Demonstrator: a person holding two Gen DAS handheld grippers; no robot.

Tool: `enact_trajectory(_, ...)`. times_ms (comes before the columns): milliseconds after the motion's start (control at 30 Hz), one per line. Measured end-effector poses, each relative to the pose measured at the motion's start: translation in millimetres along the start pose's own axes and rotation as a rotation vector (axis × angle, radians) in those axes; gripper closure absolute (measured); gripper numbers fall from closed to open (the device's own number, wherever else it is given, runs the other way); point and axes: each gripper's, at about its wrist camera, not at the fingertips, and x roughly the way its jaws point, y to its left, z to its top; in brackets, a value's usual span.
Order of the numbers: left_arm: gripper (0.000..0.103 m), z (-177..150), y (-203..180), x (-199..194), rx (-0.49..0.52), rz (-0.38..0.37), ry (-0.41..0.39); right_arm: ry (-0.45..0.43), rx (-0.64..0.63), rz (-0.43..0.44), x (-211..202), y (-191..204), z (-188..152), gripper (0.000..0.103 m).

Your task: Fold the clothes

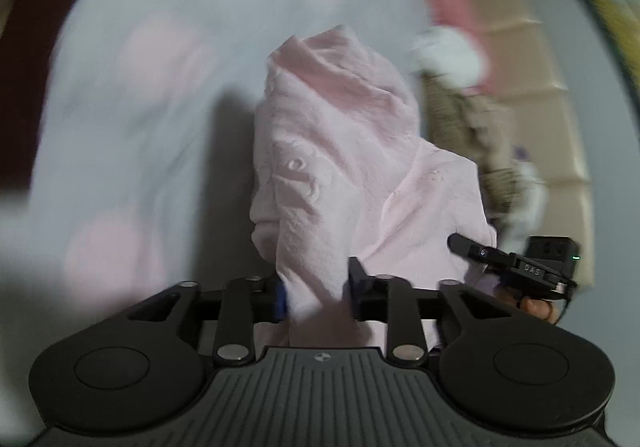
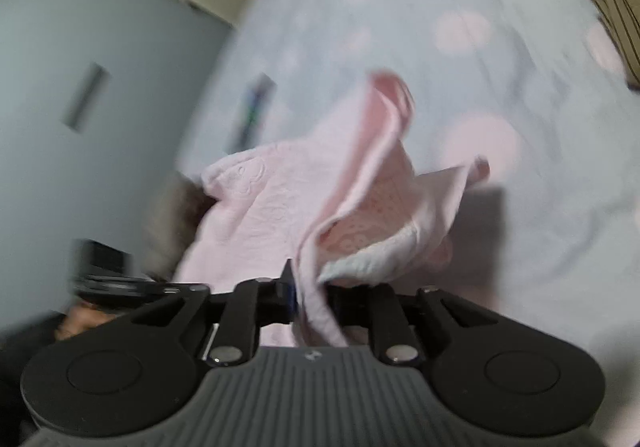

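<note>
I hold a pale pink terry-cloth garment (image 1: 340, 167) in the air above a bed sheet of light blue-grey cotton with pink dots (image 2: 500, 59). Both my tongs are clenched on it: the left tongs (image 1: 316, 295) pinch one bunched edge, and the right tongs (image 2: 314, 299) pinch another fold of the same cloth.

The relation that matters: the garment hangs between my two grips and spills forward, away from both. It is crumpled, so I cannot tell its long axis. Neither hand is nearer, since each already grips it. I judge that any fold depends on how far apart the two grips are drawn.

The left view shows the cloth humped upright with an embossed motif on its face, and the right tongs just beside it at lower right. The right view shows what the left hides: an open flap with a white inner lining (image 2: 368, 255). The surroundings are blurred in both views.
</note>
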Motion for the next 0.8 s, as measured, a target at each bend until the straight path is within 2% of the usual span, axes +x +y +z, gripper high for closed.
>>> enact_trajectory(33,0.065,-4.9,3.2,7.4,-0.008,0.056,0.021,0.026,-0.006,-0.064,10.6,-8.9,-5.1,0.059)
enact_trajectory(67,0.065,-3.5,-2.1,5.3,0.046,0.081,0.010,0.044,-0.030,-0.119,17.2,-14.0,-9.3,0.050)
enact_trajectory(133,0.063,-0.4,-12.9,0.6,0.156,0.132,-0.013,0.005,-0.119,-0.155,9.4,-10.7,-11.7,0.045)
enact_trajectory(200,0.050,8.1,-32.1,-17.2,0.334,0.186,-0.102,-0.047,-0.211,-0.178,-2.0,-5.5,-13.1,0.041)
enact_trajectory(233,0.039,12.1,-38.8,-25.5,0.409,0.209,-0.149,-0.073,-0.258,-0.189,-7.7,-2.9,-13.8,0.041)
enact_trajectory(267,0.033,16.3,-45.2,-33.6,0.482,0.231,-0.196,-0.102,-0.279,-0.189,-11.7,-0.2,-11.6,0.040)
enact_trajectory(300,0.032,23.4,-45.4,-38.5,0.512,0.224,-0.244,-0.133,-0.288,-0.184,-14.9,2.6,-7.9,0.039)
enact_trajectory(367,0.032,34.9,-40.6,-34.6,0.493,0.202,-0.277,-0.194,-0.304,-0.174,-21.2,8.2,-0.5,0.024)
enact_trajectory(467,0.033,57.6,-34.7,-12.7,0.414,0.196,-0.239,-0.265,-0.300,-0.159,-24.7,12.9,9.9,0.023)
enact_trajectory(567,0.037,67.0,-12.4,-5.1,0.304,0.104,-0.184,-0.241,-0.198,-0.147,-5.1,3.7,16.8,0.023)
enact_trajectory(600,0.037,68.3,-11.2,-3.5,0.297,0.080,-0.178,-0.209,-0.171,-0.144,3.0,0.1,18.1,0.028)
enact_trajectory(633,0.043,69.4,-10.2,-2.0,0.291,0.058,-0.172,-0.176,-0.144,-0.141,11.2,-3.4,19.5,0.058)
enact_trajectory(667,0.059,69.1,-13.4,-1.7,0.304,0.057,-0.179,-0.165,-0.134,-0.134,12.9,-5.0,18.6,0.093)
enact_trajectory(733,0.088,68.4,-19.7,-1.2,0.329,0.054,-0.192,-0.168,-0.131,-0.116,9.6,-6.1,14.1,0.095)
enact_trajectory(800,0.091,67.7,-26.0,-0.6,0.354,0.052,-0.205,-0.184,-0.127,-0.091,2.1,-7.7,10.1,0.097)
